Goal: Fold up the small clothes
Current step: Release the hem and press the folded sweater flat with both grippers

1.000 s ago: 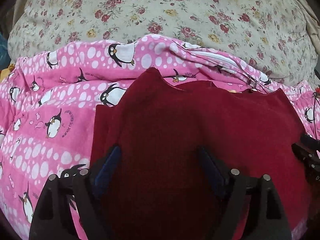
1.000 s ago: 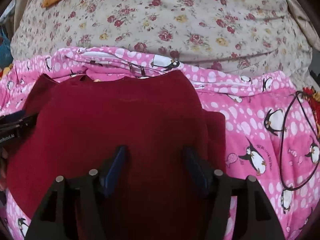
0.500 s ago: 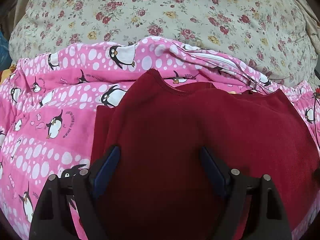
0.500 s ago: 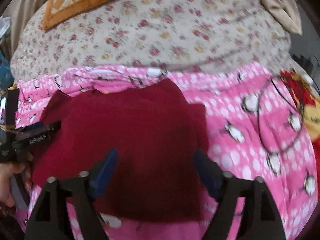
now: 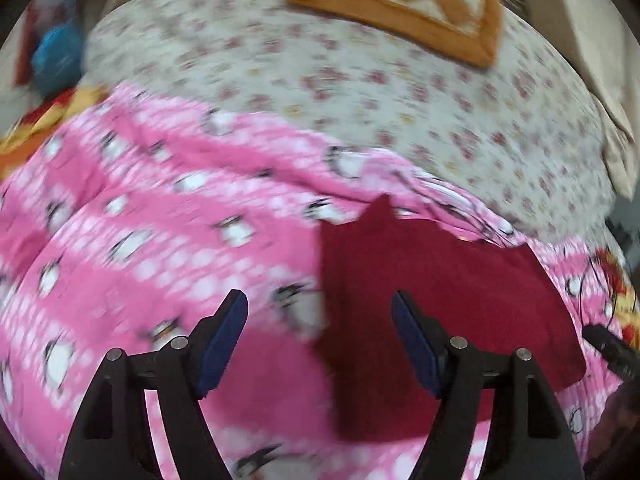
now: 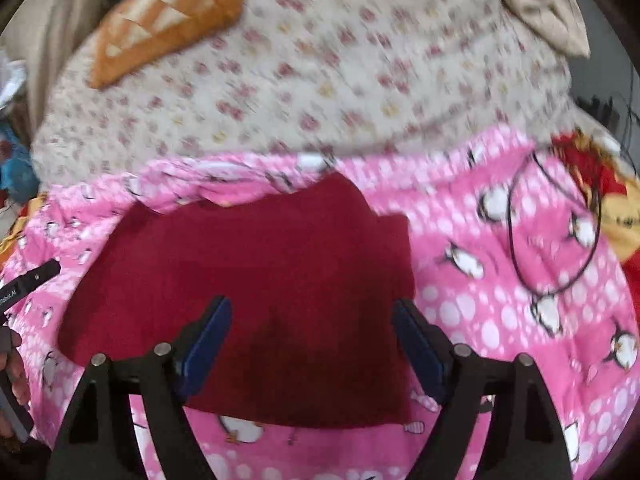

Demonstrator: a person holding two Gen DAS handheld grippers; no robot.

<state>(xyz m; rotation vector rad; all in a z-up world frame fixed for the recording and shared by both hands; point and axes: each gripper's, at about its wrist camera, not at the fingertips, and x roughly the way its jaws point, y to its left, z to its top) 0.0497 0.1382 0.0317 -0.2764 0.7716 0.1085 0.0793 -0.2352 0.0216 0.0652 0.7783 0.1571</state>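
A dark red garment (image 5: 440, 300) lies folded flat on a pink penguin-print blanket (image 5: 140, 248). It also shows in the right wrist view (image 6: 260, 280). My left gripper (image 5: 320, 340) is open and empty, raised above the garment's left edge. My right gripper (image 6: 312, 344) is open and empty above the garment's near half. The left gripper's tip (image 6: 32, 280) shows at the left edge of the right wrist view, and the right gripper's tip (image 5: 608, 344) at the right edge of the left wrist view. Both views are blurred.
A floral bedsheet (image 6: 320, 80) lies behind the blanket. An orange checked cushion (image 5: 400, 4) sits at the back. A black cable (image 6: 560, 240) loops on the blanket right of the garment. A red and yellow cloth (image 6: 600, 184) lies at the far right.
Both grippers have pulled back and up from the garment. The left one has shifted left, so the garment now sits to its right. The jaws stay open.
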